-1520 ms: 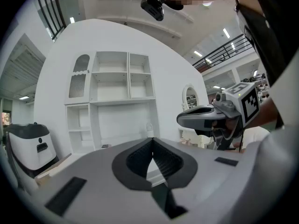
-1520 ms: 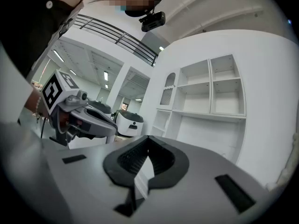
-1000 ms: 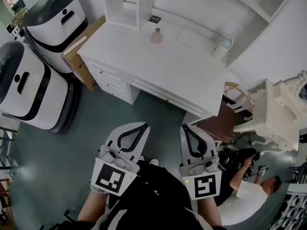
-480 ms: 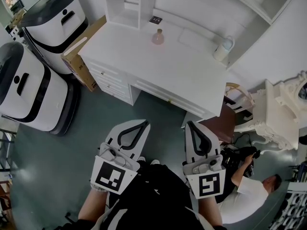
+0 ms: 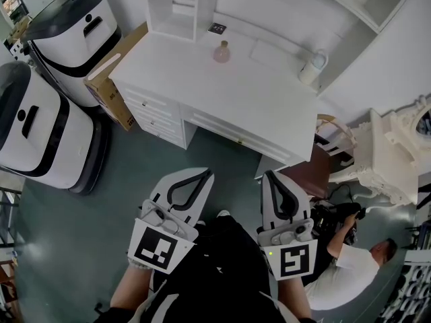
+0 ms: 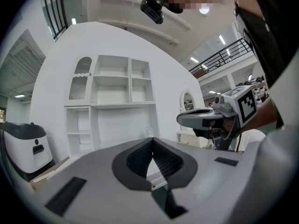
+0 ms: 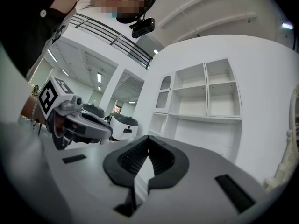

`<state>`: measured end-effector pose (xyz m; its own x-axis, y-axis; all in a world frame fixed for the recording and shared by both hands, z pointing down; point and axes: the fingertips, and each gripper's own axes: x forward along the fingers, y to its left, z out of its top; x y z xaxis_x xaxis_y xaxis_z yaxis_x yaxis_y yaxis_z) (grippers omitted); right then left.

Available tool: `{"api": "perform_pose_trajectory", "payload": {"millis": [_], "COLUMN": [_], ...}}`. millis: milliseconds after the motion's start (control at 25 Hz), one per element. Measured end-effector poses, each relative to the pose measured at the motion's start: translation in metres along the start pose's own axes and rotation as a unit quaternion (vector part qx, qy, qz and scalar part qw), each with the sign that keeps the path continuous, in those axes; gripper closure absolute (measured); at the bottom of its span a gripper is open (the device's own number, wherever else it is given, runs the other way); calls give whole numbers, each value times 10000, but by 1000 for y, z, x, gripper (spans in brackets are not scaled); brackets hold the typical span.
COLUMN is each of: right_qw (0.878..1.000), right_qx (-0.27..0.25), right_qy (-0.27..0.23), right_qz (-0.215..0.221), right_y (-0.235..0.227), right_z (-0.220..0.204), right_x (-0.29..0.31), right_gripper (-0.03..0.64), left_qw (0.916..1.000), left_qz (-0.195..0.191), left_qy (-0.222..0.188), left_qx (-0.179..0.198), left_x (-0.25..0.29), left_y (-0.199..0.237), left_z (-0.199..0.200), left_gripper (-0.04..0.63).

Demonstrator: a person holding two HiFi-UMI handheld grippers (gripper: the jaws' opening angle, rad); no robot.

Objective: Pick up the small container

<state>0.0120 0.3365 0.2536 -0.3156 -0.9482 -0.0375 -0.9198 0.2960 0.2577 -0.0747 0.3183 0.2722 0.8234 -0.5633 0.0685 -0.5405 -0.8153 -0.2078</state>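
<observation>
A white desk (image 5: 236,106) with drawers stands on a grey-green floor (image 5: 81,241) before a white wall (image 6: 117,36), with a white shelf unit (image 5: 172,5) on its back left corner, a cardboard box (image 5: 108,79) and two white-and-black machines (image 5: 40,123) to its left, and a brown chair (image 5: 311,170) at its right end.

A white desk (image 5: 229,106) fills the upper middle of the head view. On it stand a small pink container (image 5: 221,51), a dark square tile (image 5: 216,27) just above, a white jug (image 5: 312,67) toward the right edge, and a white shelf unit (image 5: 172,5) at its upper-left corner.
</observation>
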Motion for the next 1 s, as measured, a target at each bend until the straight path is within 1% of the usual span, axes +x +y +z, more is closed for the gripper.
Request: {"api": "perform_pose_trajectory", "payload": {"millis": [240, 480, 800, 1000], "right_qw": [9999, 9999, 9997, 9992], "right_qx": [-76, -94, -3, 54], "right_qy": [64, 43, -45, -70], "right_qz": [-20, 39, 233, 397], "right_y": [-1, -10, -30, -56], "right_z": [-4, -6, -19, -32], "right_x": [5, 21, 61, 93], "right_gripper": [615, 615, 615, 615], "left_qw": [10000, 9999, 9989, 9980], "left_qz": [32, 122, 456, 623], "left_qy": [-49, -42, 14, 100], "left_qx": [1, -7, 60, 57], "left_x": [2, 15, 40, 72], "left_y": [6, 18, 45, 67], "left_z": [-2, -4, -8, -13], "left_gripper": [594, 594, 594, 594]}}
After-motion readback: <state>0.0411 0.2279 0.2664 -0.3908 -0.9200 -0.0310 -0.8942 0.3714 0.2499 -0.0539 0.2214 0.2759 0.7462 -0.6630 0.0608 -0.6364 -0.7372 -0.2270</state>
